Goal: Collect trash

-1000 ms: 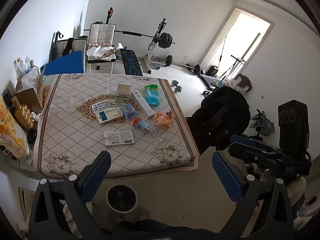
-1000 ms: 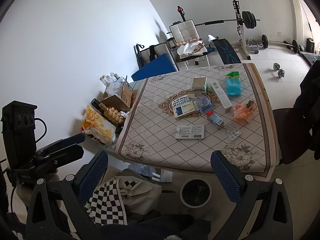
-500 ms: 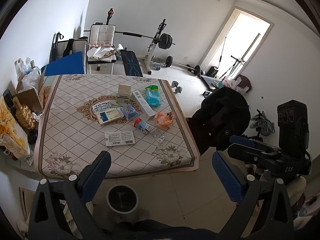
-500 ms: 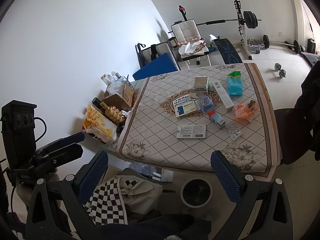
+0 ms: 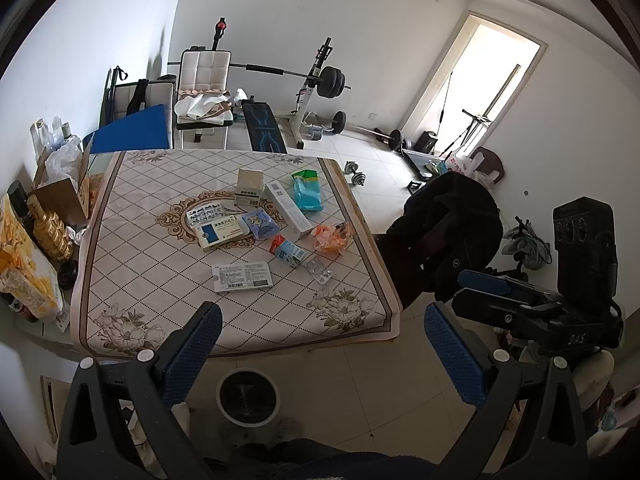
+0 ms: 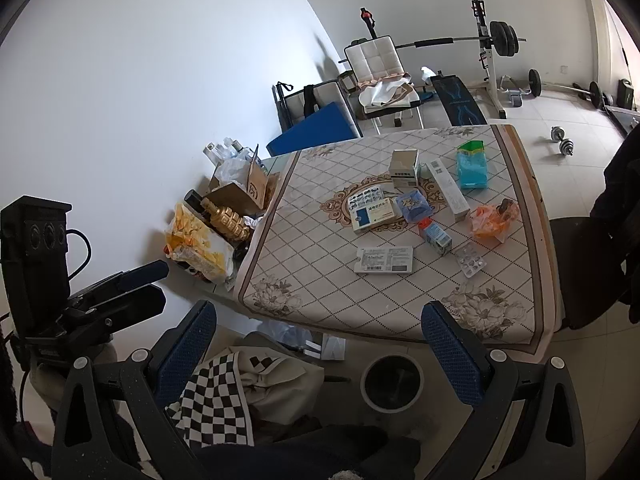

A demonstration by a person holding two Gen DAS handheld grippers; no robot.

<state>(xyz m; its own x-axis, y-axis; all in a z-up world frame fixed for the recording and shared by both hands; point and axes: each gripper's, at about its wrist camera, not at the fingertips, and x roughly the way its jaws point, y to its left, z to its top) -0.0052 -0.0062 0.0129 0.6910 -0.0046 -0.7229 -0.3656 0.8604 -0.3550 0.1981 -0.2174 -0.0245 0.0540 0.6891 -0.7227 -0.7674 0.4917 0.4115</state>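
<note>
Both pairs of jaws are spread wide and empty. Compared with a second ago the bench [image 5: 120,216] sits slightly farther ahead of them, so a small withdrawal is inferred; nothing is collected yet. Just below the left gripper [image 5: 320,344] stands the round white-rimmed bin [image 5: 248,396]. Beyond the right gripper [image 6: 320,344], the flat white printed medicine box [image 6: 385,260] lies nearest, with the foil blister pack [image 6: 470,259] beside it.

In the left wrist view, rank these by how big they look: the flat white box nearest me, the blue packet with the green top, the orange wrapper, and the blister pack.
1. flat white box
2. blue packet; farther away, so it may truly match the box
3. orange wrapper
4. blister pack
</note>
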